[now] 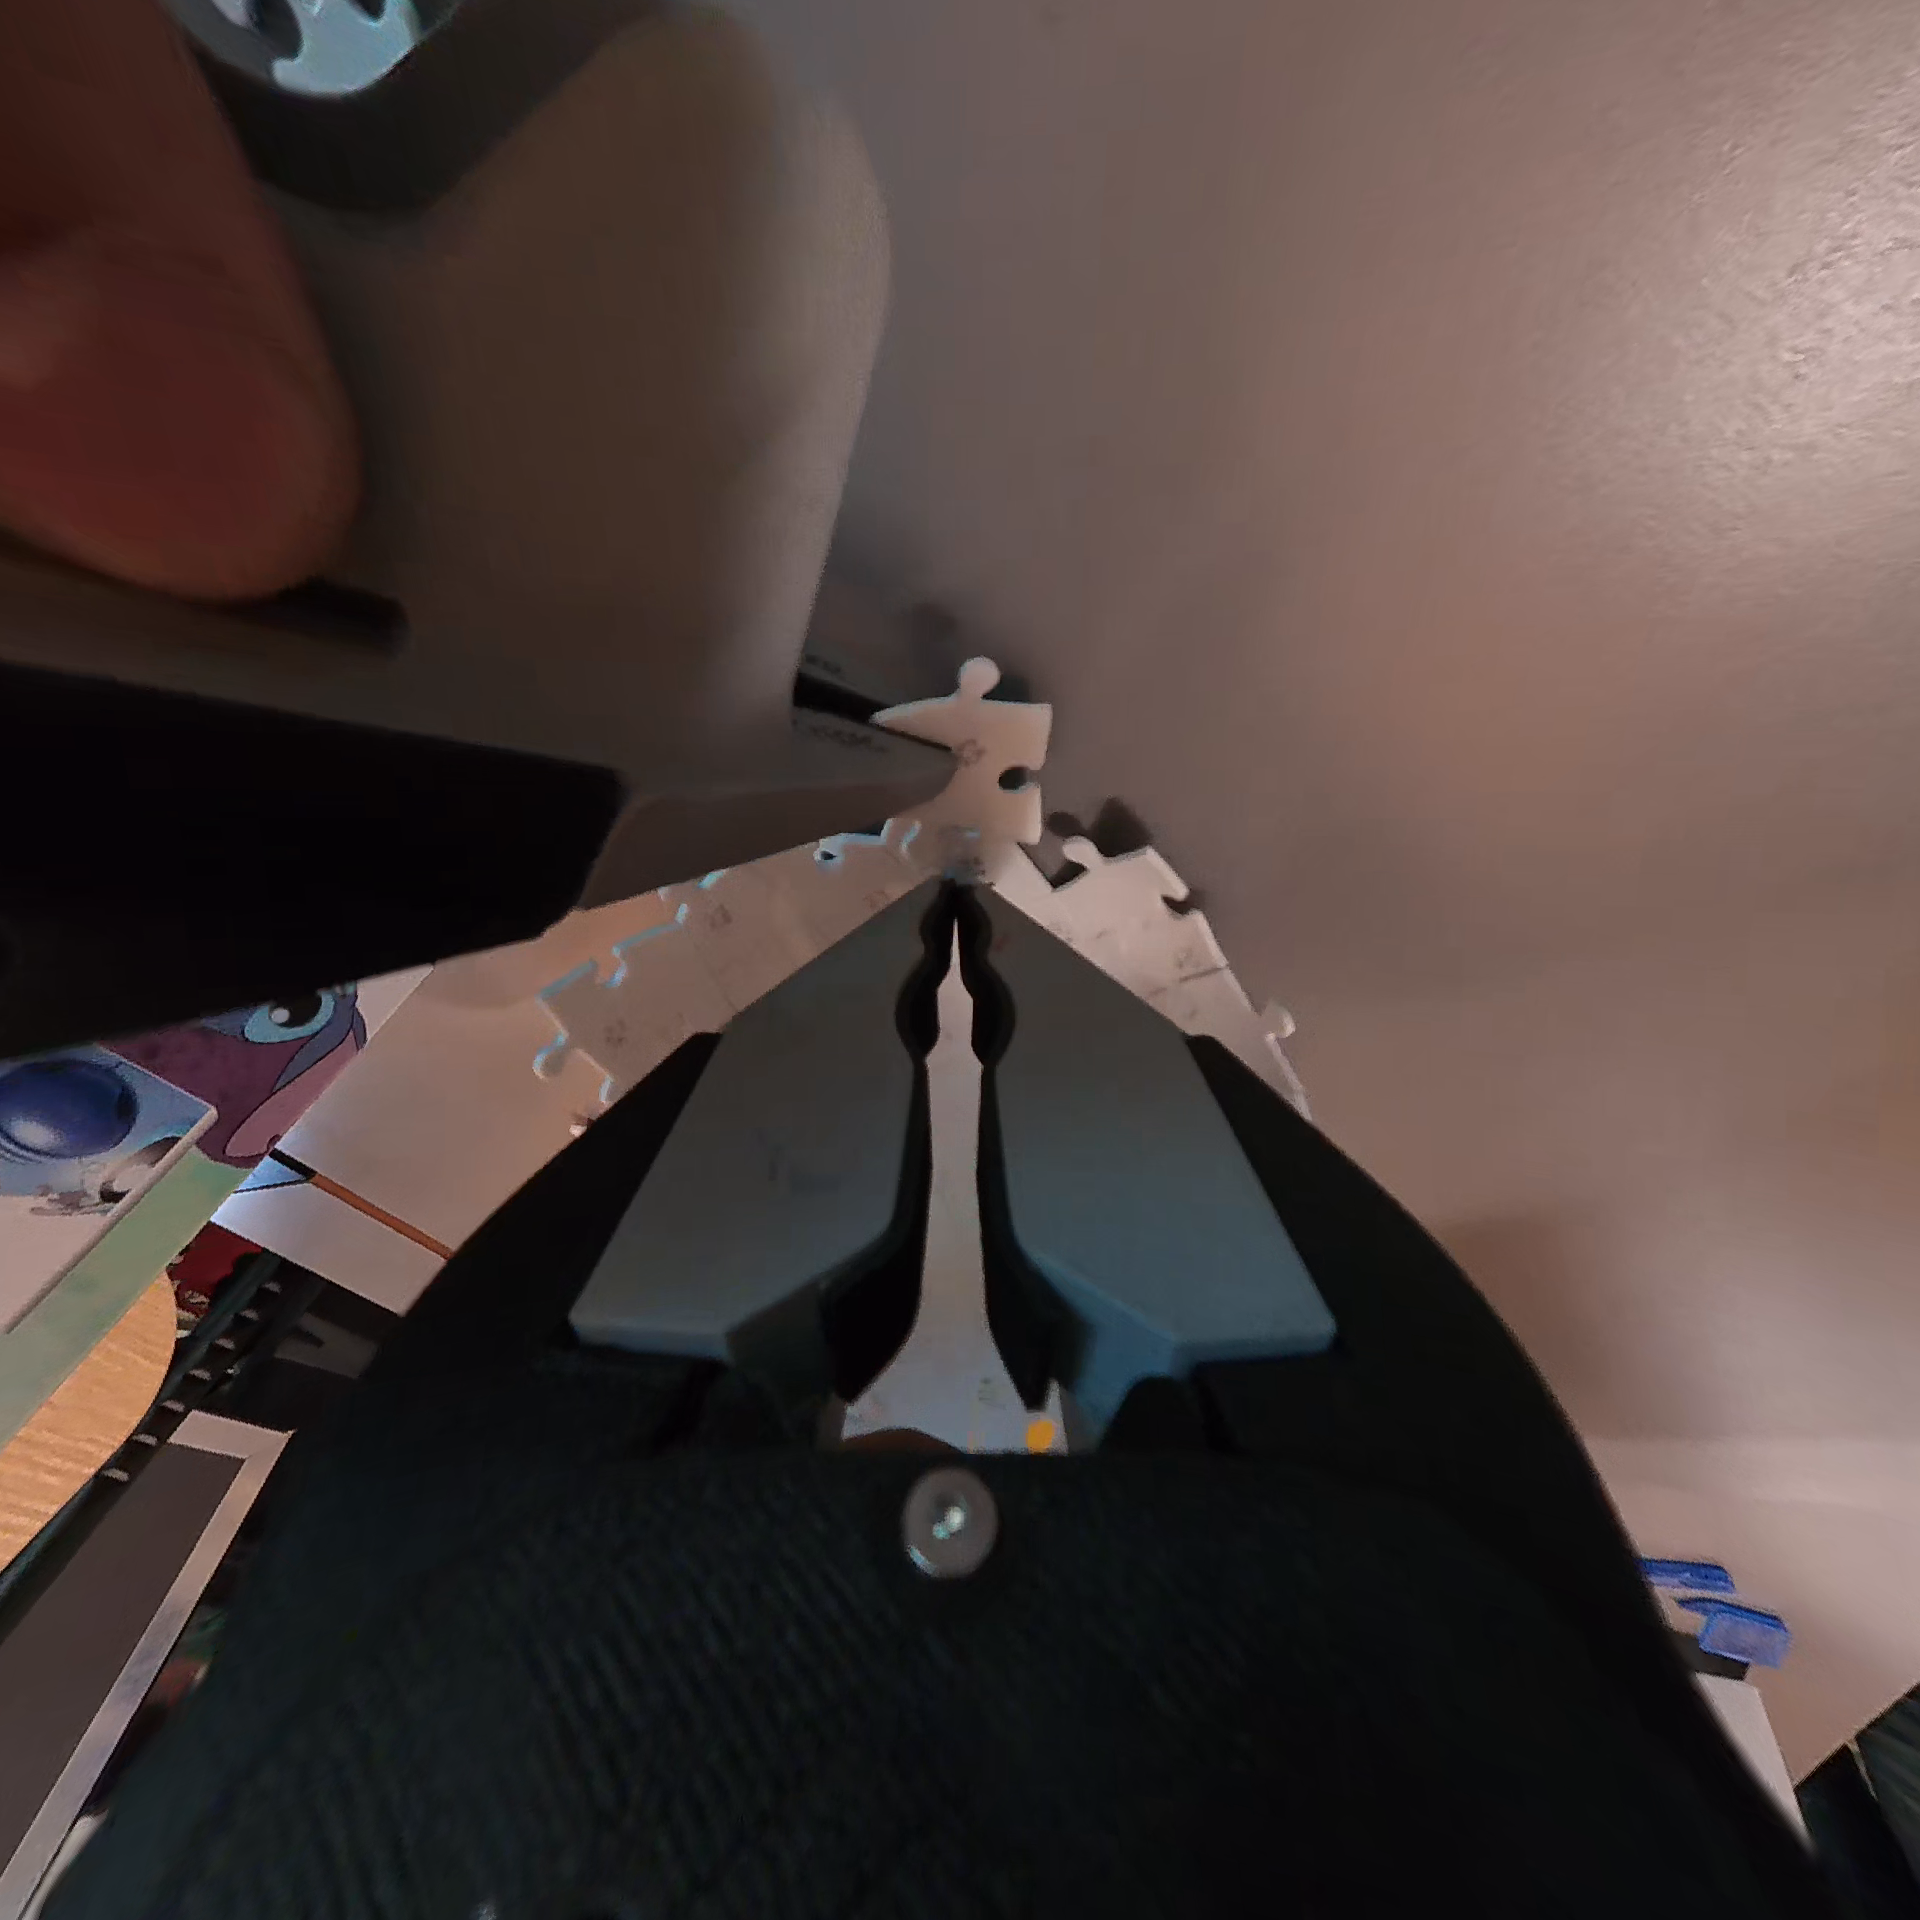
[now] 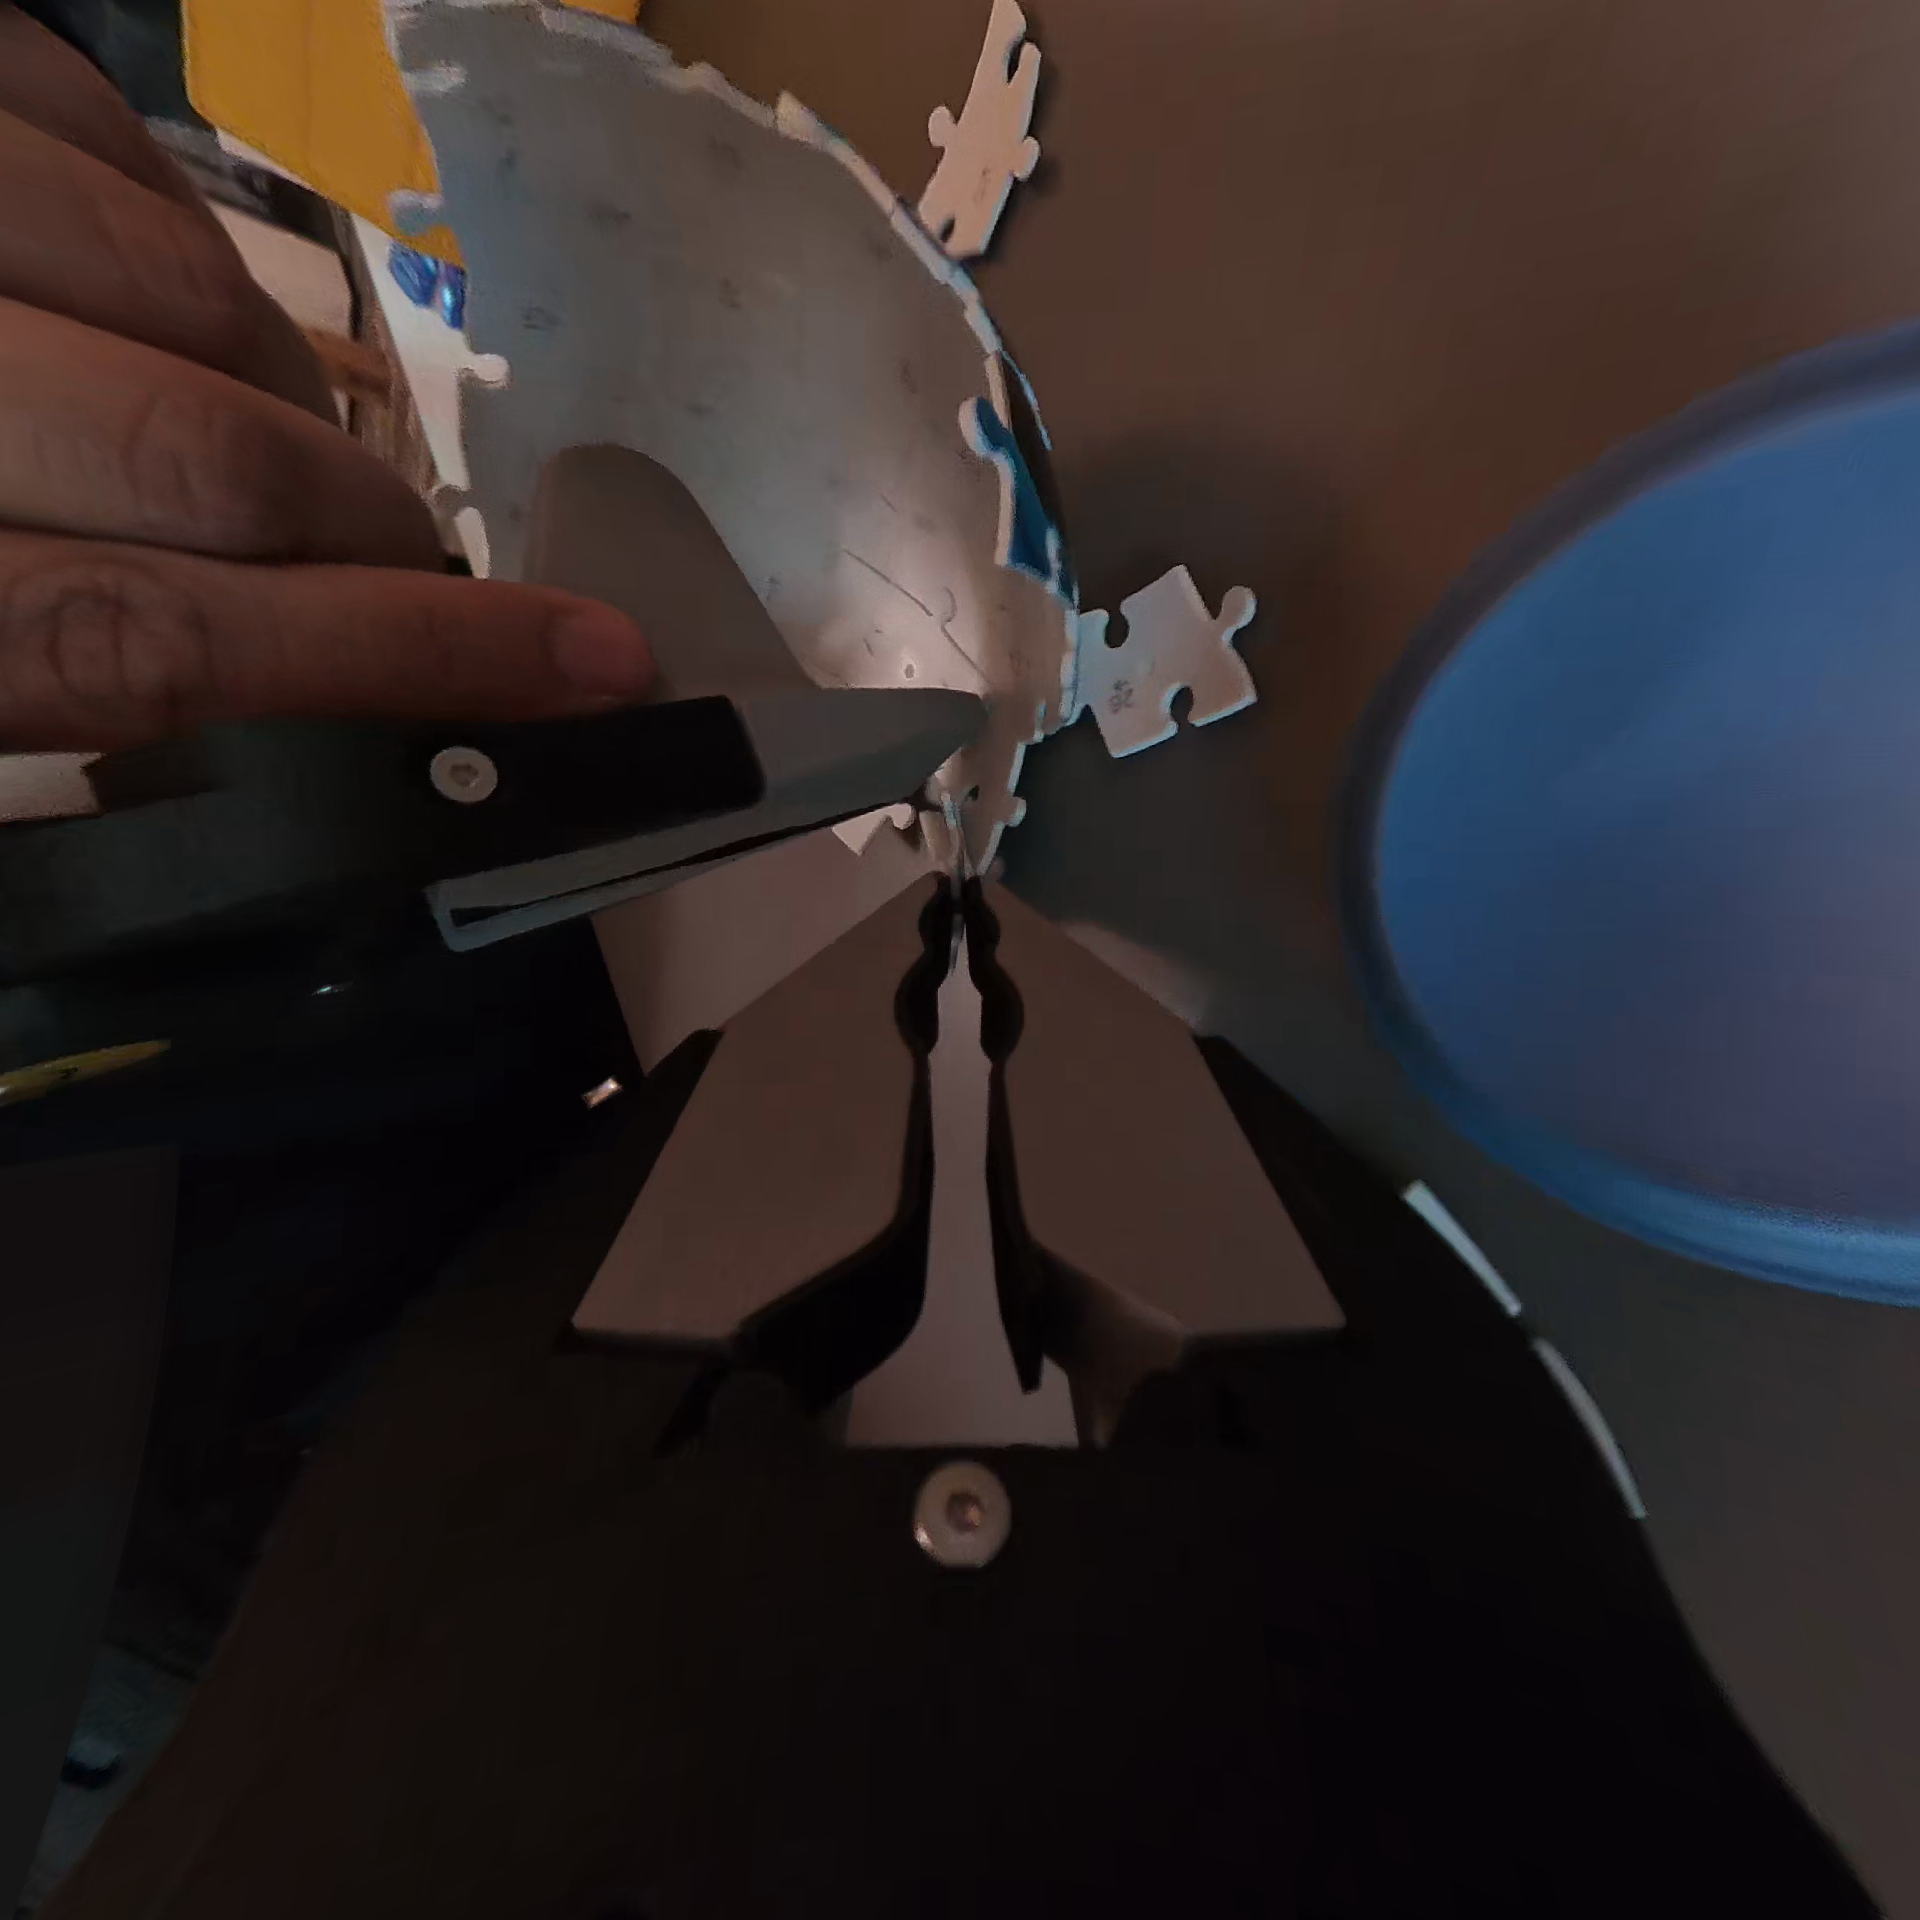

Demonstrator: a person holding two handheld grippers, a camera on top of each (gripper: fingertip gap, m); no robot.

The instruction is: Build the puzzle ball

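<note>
The partly built puzzle ball (image 2: 727,416), a curved white shell of joined pieces, is held up between the two hand-held grippers, with its hollow inner face turned toward the right wrist camera. Blue print is glimpsed along its far rim only.

The left hand-held gripper (image 1: 954,883) is closed to a narrow slit on the edge of the shell, whose toothed rim (image 1: 623,966) fans out to both sides of the fingertips. The right hand-held gripper (image 2: 958,883) is likewise nearly closed, and a thin white edge of the shell is pinched between its tips.

In the left wrist view, a single white puzzle piece (image 1: 987,758) is seen just beyond the left tips, touched by the grey tip of the other hand-held gripper, which enters from the left; whether that piece is already locked in cannot be told. In the right wrist view, a white piece (image 2: 1164,675) juts from the shell's right rim, and another (image 2: 982,135) stands at the upper rim.

A blue round dish (image 2: 1662,831) is cut off at the right edge and blurred; no contents can be made out in it. Small marks are printed on the backs of the pieces, too small to make out. A person's fingers (image 2: 312,644) rest on the far gripper. A printed cartoon sheet (image 1: 291,1049) lies on the counter (image 1: 83,1392), mostly hidden.
</note>
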